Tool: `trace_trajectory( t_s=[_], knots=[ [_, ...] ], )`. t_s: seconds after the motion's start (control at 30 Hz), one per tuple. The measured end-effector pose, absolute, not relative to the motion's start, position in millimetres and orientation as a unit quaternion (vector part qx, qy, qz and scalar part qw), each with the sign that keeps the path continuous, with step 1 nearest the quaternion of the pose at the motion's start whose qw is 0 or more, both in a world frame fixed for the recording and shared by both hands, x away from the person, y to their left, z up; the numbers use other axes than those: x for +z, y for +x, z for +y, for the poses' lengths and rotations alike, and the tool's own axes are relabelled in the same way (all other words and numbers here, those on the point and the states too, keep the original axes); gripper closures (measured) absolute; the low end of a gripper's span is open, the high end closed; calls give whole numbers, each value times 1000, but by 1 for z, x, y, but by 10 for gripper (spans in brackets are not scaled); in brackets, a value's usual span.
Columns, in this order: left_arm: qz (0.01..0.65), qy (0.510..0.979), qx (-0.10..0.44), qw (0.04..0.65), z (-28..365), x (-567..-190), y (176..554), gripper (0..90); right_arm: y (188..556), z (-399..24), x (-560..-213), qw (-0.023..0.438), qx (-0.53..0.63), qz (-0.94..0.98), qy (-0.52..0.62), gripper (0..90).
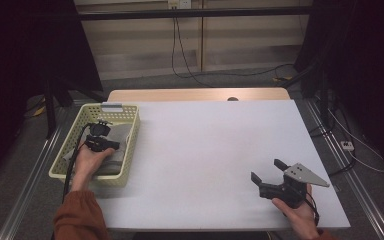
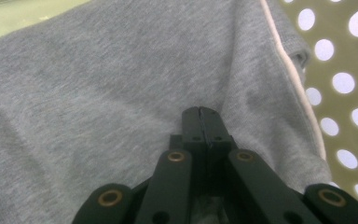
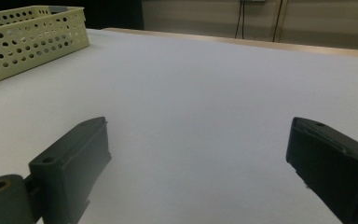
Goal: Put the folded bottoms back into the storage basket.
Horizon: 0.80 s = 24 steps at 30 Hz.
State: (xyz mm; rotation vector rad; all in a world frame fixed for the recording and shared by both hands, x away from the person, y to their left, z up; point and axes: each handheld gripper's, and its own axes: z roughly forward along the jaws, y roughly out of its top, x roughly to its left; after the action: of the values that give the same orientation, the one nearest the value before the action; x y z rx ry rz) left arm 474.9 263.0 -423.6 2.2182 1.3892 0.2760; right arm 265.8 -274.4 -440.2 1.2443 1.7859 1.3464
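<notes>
While the left hand-held gripper (image 1: 101, 131) sits inside the basket (image 1: 82, 120) at the bench's (image 1: 205, 145) left edge, its jaws are pinched tight on a fold of the grey cloth (image 2: 98, 93) lying directly under it. Right hand-held gripper (image 1: 269, 176) rests well apart, near the front-right corner, jaws wide, holding nothing. Left is nearer; prob. lift goes straight up.

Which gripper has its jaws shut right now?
The left gripper, down in the yellow basket: its jaws meet tip to tip on the grey cloth. The right gripper stands wide open over the bare white table.
</notes>
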Motion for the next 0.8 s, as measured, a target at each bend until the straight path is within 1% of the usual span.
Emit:
trace_trajectory(
  t_s=[0.07,0.13,0.23,0.33,0.4,0.47,0.57,0.8],
  knots=[
    [521,809,92,257,265,-423,475,871,266,-274,-441,287,504,669,465,55],
    [521,808,95,259,266,-422,476,860,267,-274,-441,285,502,671,465,55],
    [525,803,95,264,266,-421,475,817,268,-274,-442,283,503,671,465,56],
    [524,802,97,271,267,-419,474,741,268,-275,-442,282,503,671,466,56],
    [526,799,96,274,268,-418,474,720,267,-275,-442,282,503,671,466,56],
    [526,797,101,279,268,-417,474,668,268,-276,-442,282,503,671,466,56],
    [523,798,111,279,268,-416,473,619,268,-275,-442,281,503,671,466,55],
    [519,799,130,274,266,-412,470,451,268,-276,-443,282,504,669,468,55]
  ],
)
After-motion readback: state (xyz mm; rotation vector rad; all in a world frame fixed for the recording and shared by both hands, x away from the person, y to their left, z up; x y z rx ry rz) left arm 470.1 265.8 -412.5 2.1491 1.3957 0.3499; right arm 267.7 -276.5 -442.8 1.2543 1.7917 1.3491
